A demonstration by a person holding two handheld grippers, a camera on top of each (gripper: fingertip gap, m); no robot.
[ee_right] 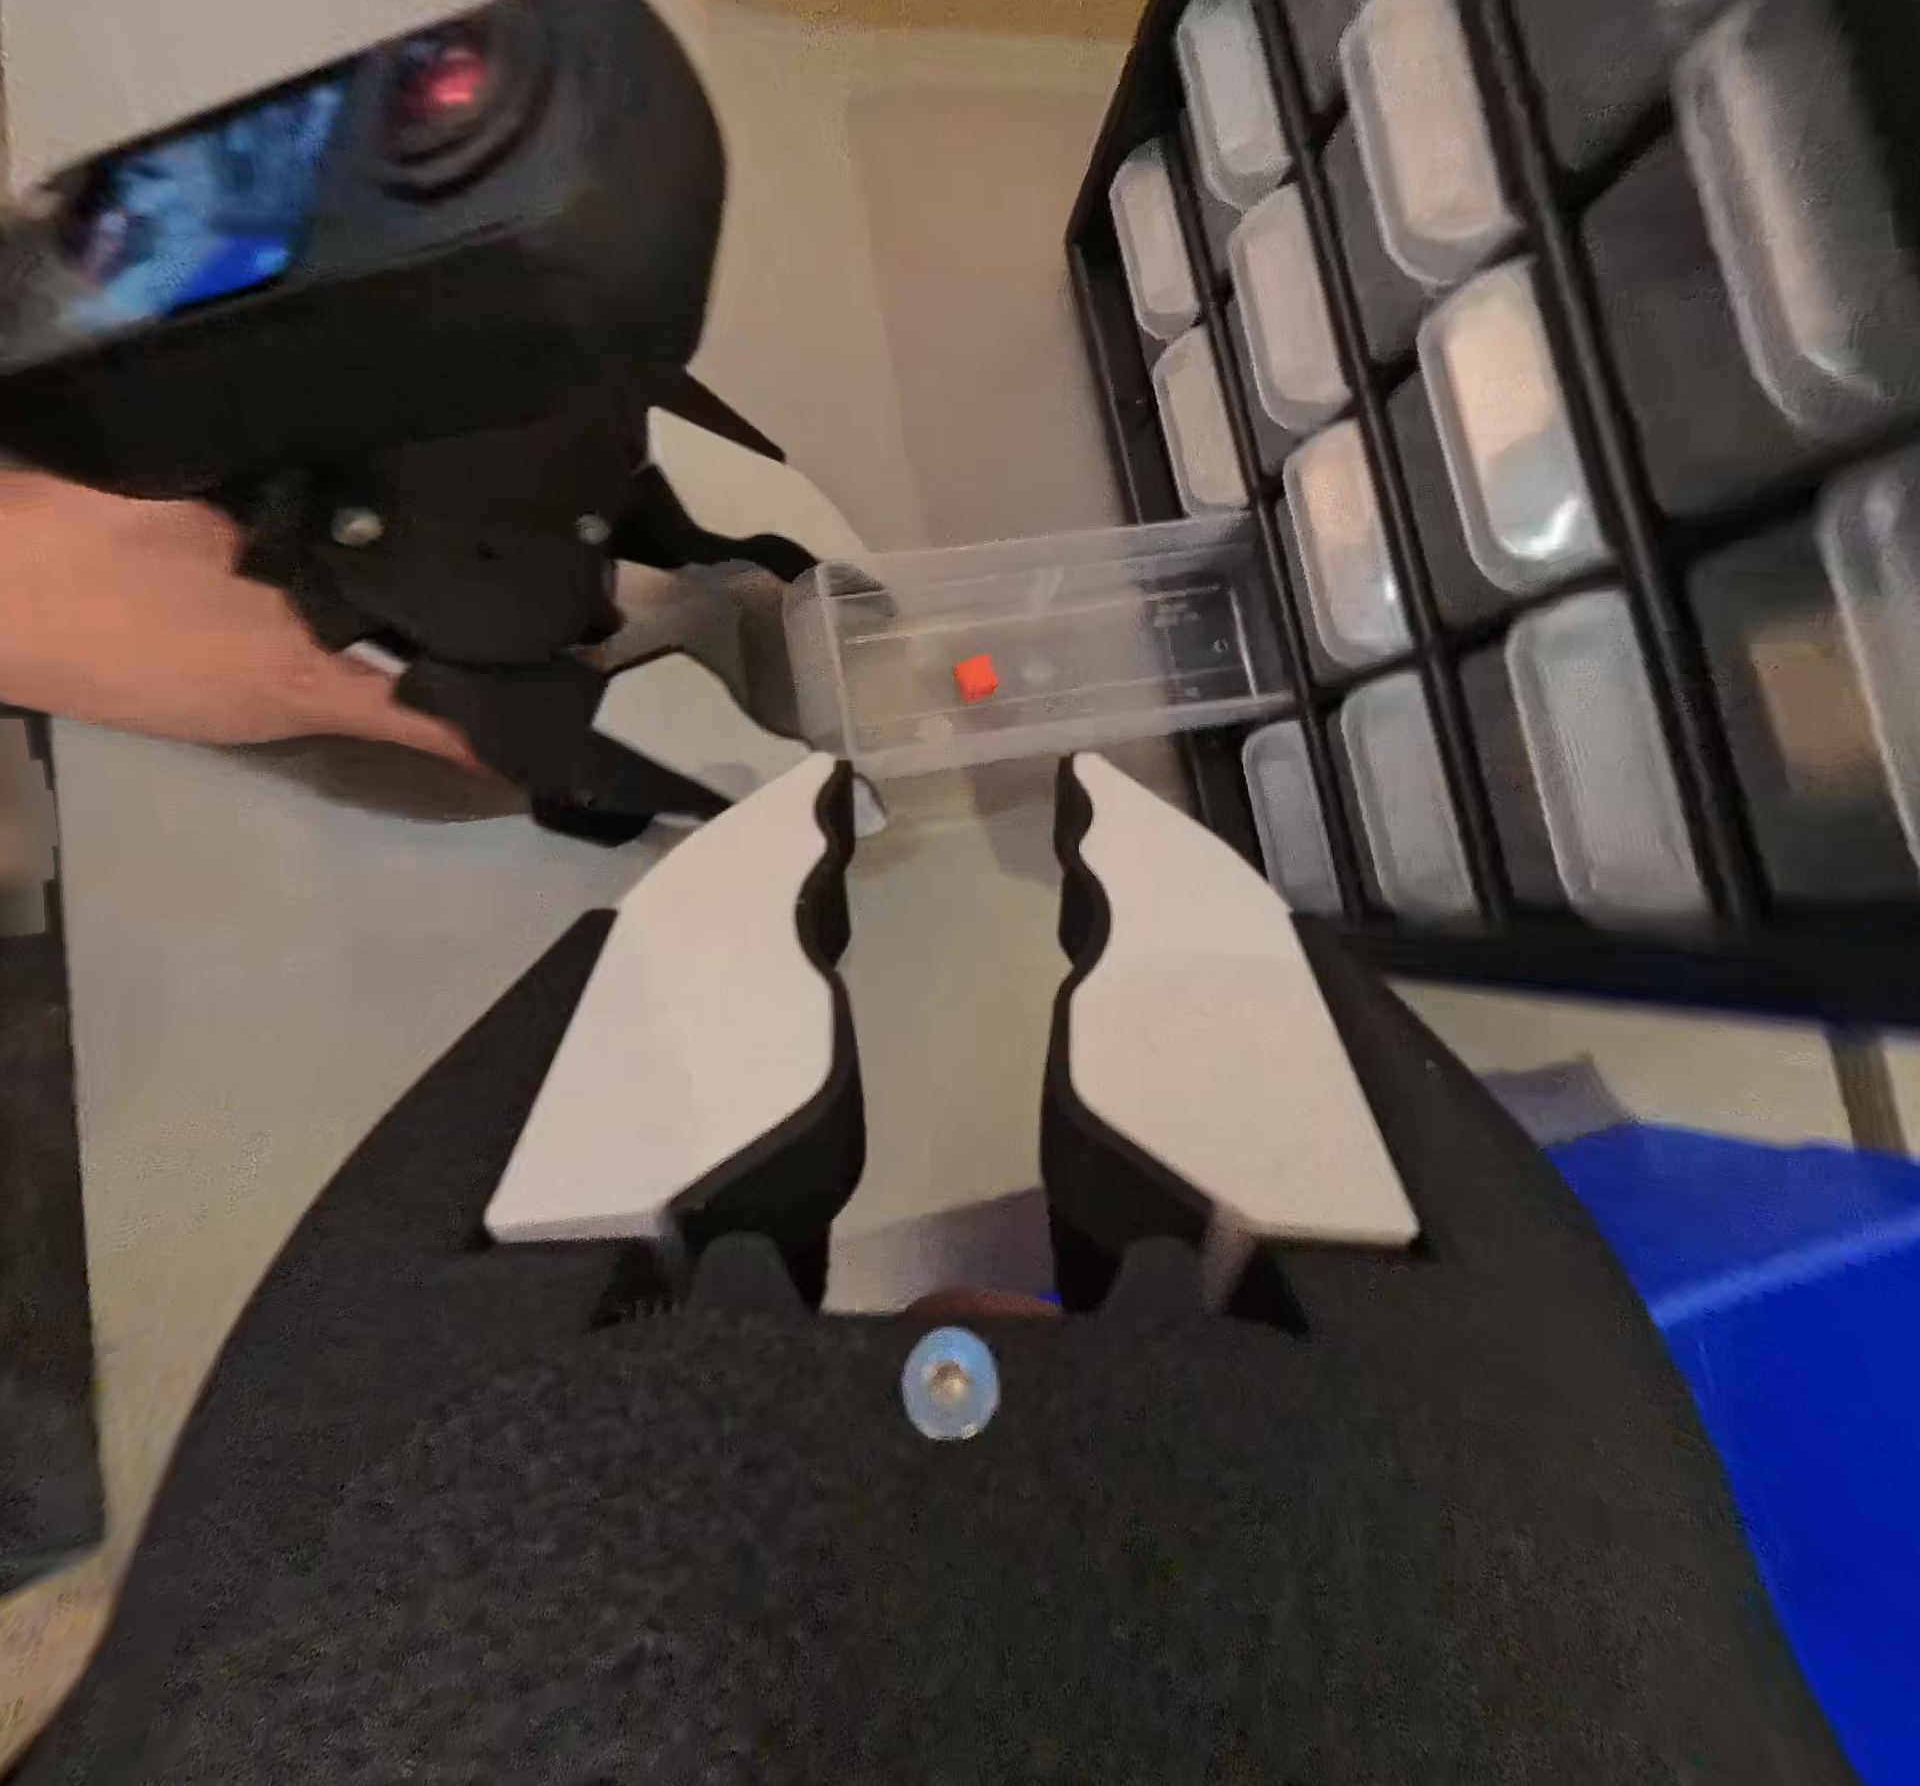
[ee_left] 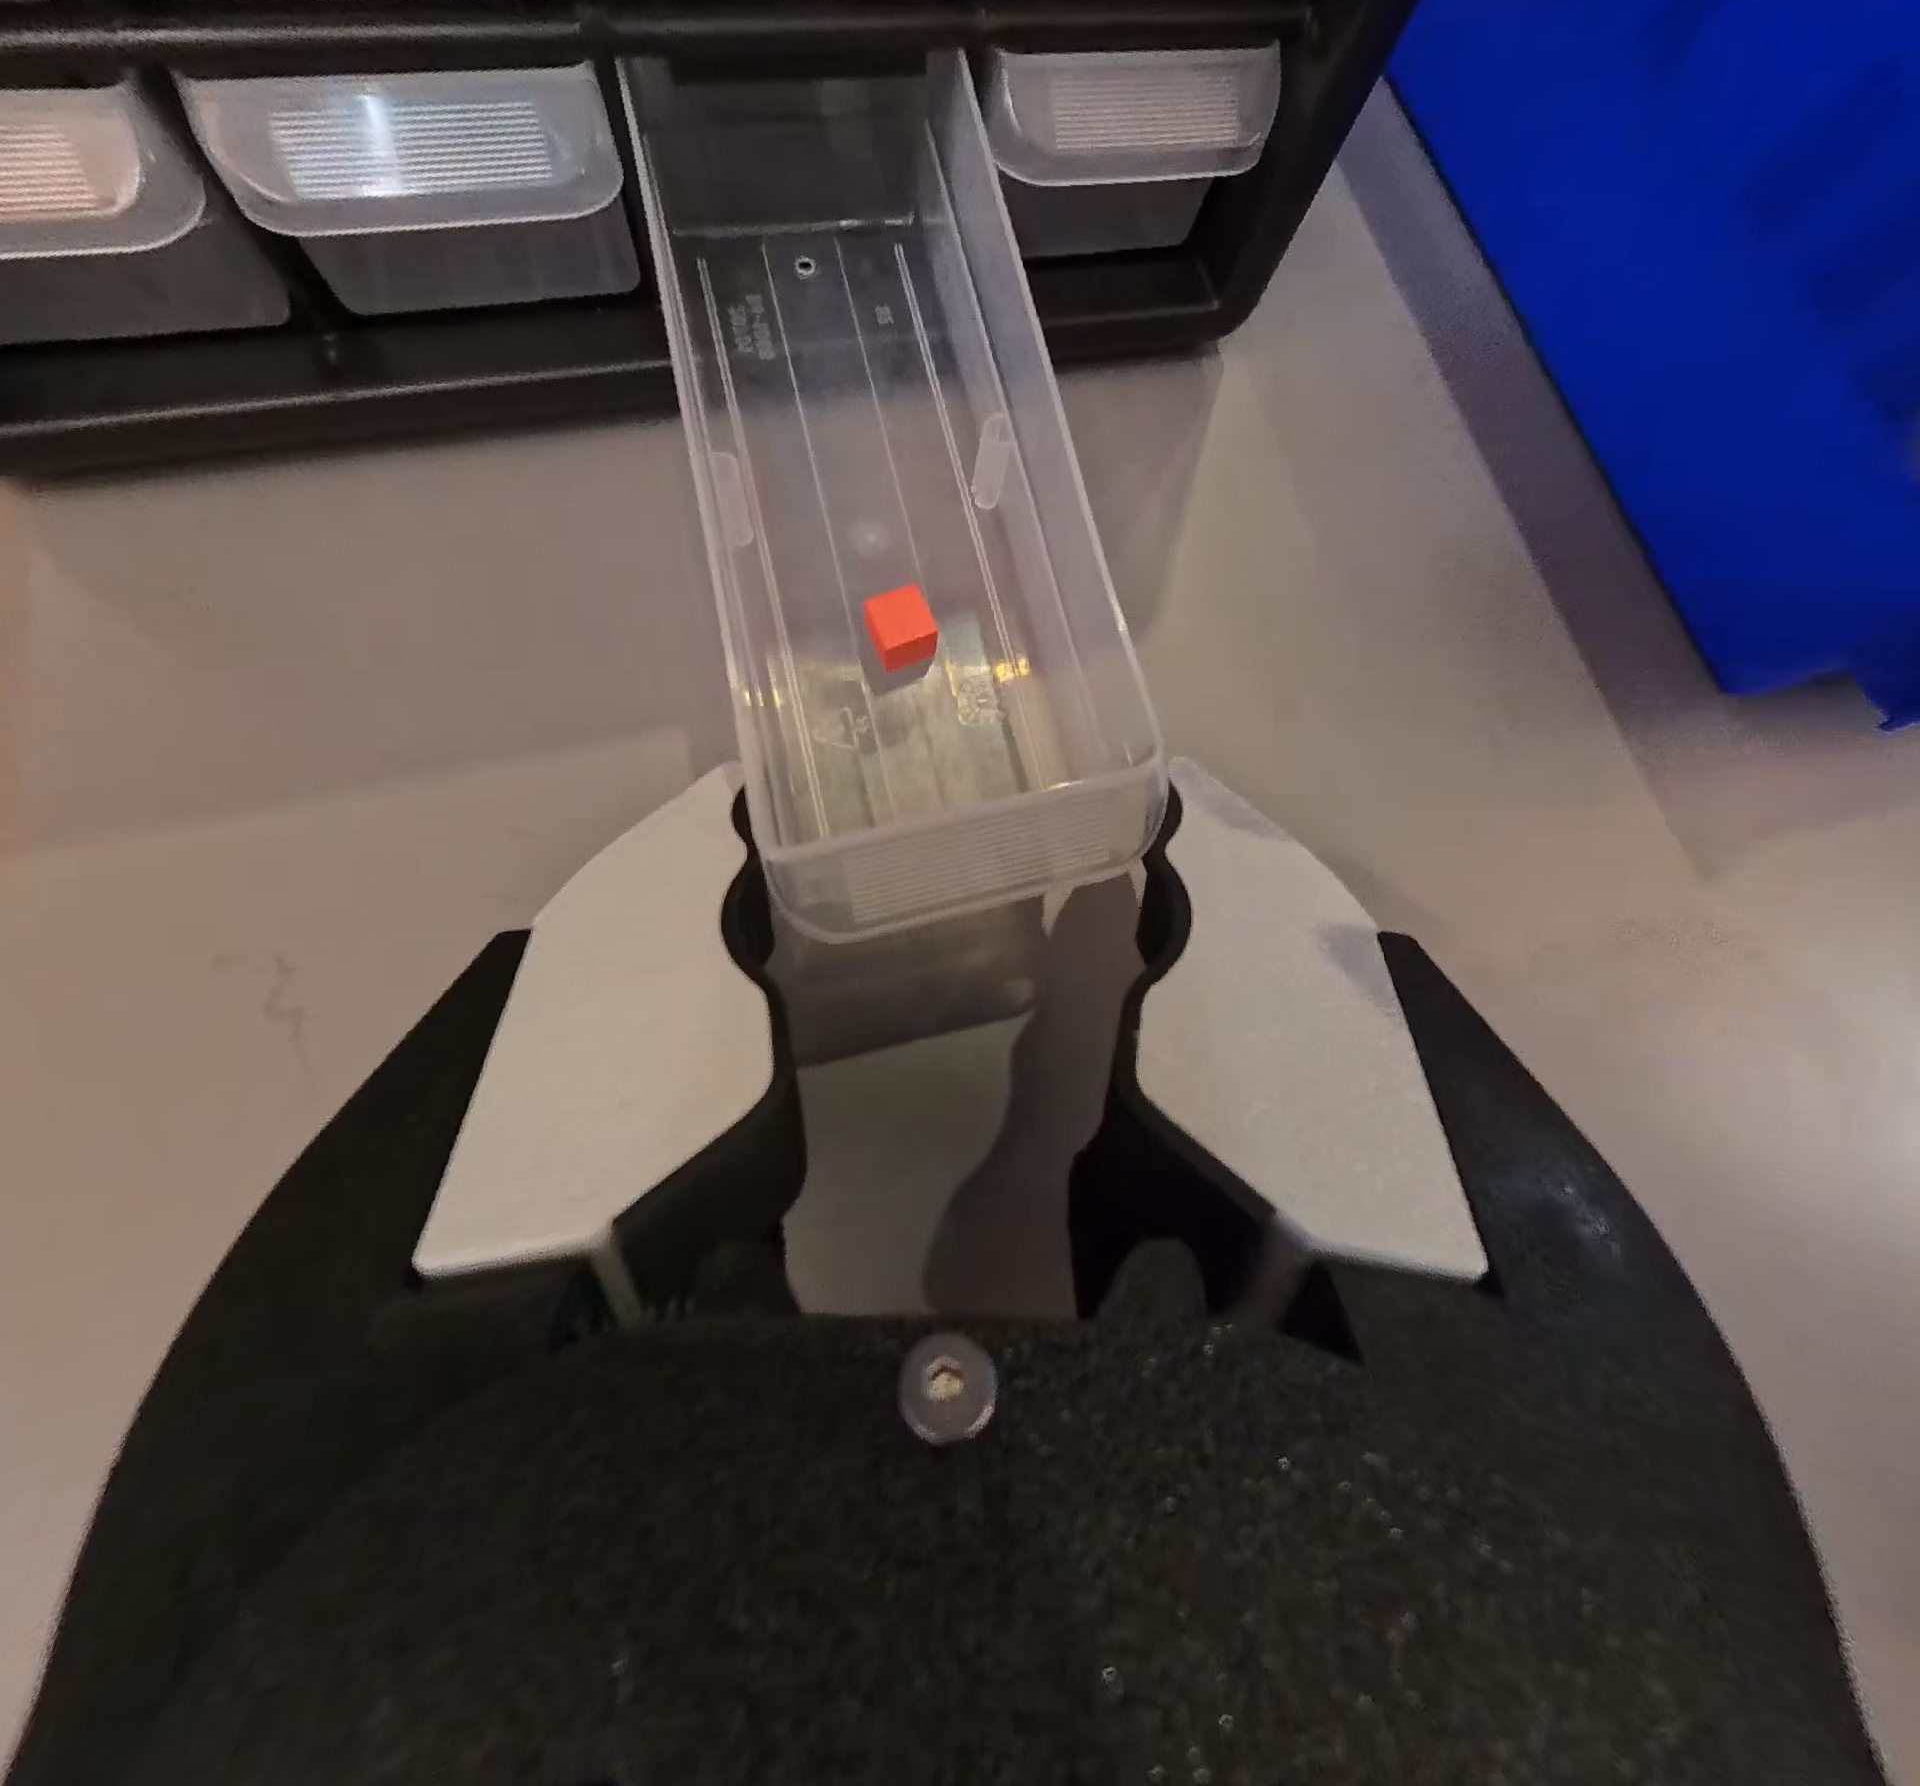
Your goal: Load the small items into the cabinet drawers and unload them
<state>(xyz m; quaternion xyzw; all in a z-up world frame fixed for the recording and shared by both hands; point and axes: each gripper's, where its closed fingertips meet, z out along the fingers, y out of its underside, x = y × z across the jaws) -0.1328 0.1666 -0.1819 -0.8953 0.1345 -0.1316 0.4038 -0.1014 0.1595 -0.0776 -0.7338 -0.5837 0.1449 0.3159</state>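
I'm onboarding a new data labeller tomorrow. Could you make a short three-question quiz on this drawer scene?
1. True or false: the red cube lies inside the pulled-out clear drawer.
2. Which hand-held gripper grips the drawer's front end? A) left B) right C) neither
3. Fill in: the right hand-held gripper is ____ (open/shut), and holds nothing.

Key:
1. True. The cube rests on the drawer floor, nearer its front.
2. A. Its fingers flank the drawer front on both sides.
3. Open. It hangs beside the drawer, in front of the cabinet.
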